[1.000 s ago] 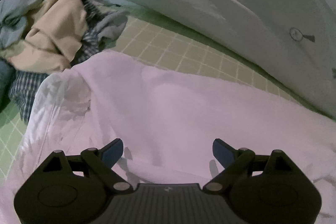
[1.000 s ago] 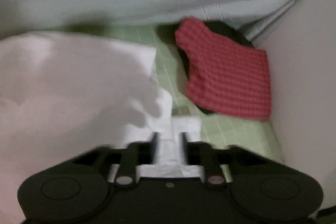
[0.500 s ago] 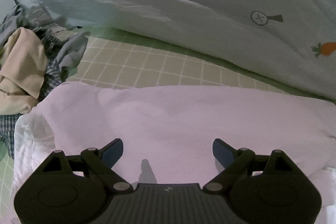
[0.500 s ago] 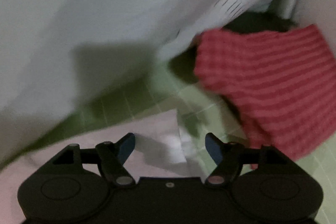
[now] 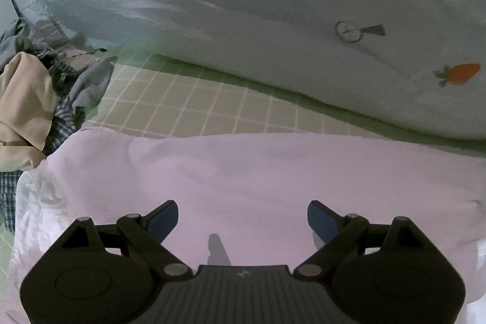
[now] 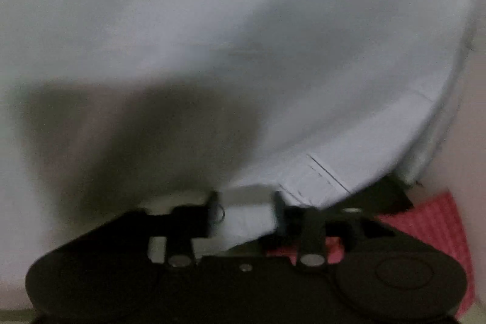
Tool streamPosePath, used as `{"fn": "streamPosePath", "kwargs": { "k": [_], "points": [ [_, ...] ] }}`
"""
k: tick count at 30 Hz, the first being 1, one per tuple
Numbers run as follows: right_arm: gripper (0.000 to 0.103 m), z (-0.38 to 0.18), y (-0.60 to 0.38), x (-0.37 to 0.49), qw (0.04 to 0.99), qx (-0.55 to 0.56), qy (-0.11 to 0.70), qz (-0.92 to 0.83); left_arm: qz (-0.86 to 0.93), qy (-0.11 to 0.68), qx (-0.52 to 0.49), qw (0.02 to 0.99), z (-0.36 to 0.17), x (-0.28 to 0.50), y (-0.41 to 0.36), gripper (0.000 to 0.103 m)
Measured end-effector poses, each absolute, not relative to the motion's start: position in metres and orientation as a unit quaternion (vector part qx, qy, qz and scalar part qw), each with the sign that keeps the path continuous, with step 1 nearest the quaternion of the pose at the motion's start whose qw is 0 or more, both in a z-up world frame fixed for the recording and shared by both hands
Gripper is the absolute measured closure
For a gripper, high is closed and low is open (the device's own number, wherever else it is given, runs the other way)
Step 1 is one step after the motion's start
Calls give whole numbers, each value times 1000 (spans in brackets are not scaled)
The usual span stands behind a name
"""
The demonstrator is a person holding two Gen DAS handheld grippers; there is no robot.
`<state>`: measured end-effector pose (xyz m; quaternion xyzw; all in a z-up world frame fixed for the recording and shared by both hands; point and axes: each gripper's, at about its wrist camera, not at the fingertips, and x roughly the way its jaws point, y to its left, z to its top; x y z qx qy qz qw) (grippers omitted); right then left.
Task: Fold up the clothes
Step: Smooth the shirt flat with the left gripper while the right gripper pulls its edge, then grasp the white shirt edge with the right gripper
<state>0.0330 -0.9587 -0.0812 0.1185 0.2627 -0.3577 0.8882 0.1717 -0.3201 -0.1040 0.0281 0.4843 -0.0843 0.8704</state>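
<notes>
**Pale pink garment down, right hand-held gripper swinging away**

Pale pink cloth lies right under the left hand-held gripper (image 5: 242,219), whose blue-padded jaws stand wide apart with nothing between them, hovering over the pink garment (image 5: 258,172) spread flat on the green checked bed sheet (image 5: 212,102). A second ago this garment lay skewed; now its far edge runs straight across the view, so one fold looks finished.

The right hand-held gripper (image 6: 244,211) has swung off the garment toward the grey-white duvet (image 6: 243,20). Its jaws are opening, and a white cloth edge (image 6: 246,217) shows in the gap; blur hides whether the pads touch it.

Only the left view shows the unfolded clothes pile (image 5: 33,99) and the duvet's carrot print (image 5: 460,73). Only the right view shows the red knitted item (image 6: 437,220), probably already folded.
</notes>
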Motion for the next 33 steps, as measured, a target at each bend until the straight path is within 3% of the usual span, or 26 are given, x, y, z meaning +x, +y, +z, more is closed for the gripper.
{"fn": "streamPosePath", "kwargs": {
  "k": [1, 3, 10, 17, 18, 19, 21, 24, 30, 32, 33],
  "points": [
    [30, -86, -953, 15, 884, 136, 265, -361, -87, 483, 25, 871, -103, 169, -320, 11],
    [23, -101, -941, -24, 867, 177, 276, -376, -91, 486, 20, 869, -104, 165, -319, 11],
    [23, -168, -895, -112, 807, 306, 312, -397, -104, 500, 10, 860, -103, 160, -326, 11],
    [23, -189, -875, -110, 816, 242, 365, -378, -121, 481, 37, 868, -90, 154, -337, 11],
    [32, -190, -871, -111, 817, 238, 370, -373, -121, 481, 37, 868, -90, 153, -337, 11],
    [58, -188, -866, -109, 822, 225, 375, -364, -120, 481, 37, 868, -89, 152, -336, 11],
    [92, -181, -861, -103, 834, 194, 388, -341, -115, 484, 36, 867, -90, 151, -336, 11],
    [96, -159, -865, -99, 856, 157, 375, -319, -109, 488, 27, 865, -91, 151, -335, 11],
    [92, -125, -913, -105, 852, 148, 319, -388, -110, 473, 31, 874, -83, 145, -332, 11],
    [75, -130, -925, -108, 835, 162, 330, -410, -111, 470, 22, 875, -81, 145, -329, 11],
    [60, -131, -922, -116, 830, 163, 332, -418, -110, 466, 18, 877, -78, 143, -327, 11]
  ]
}}
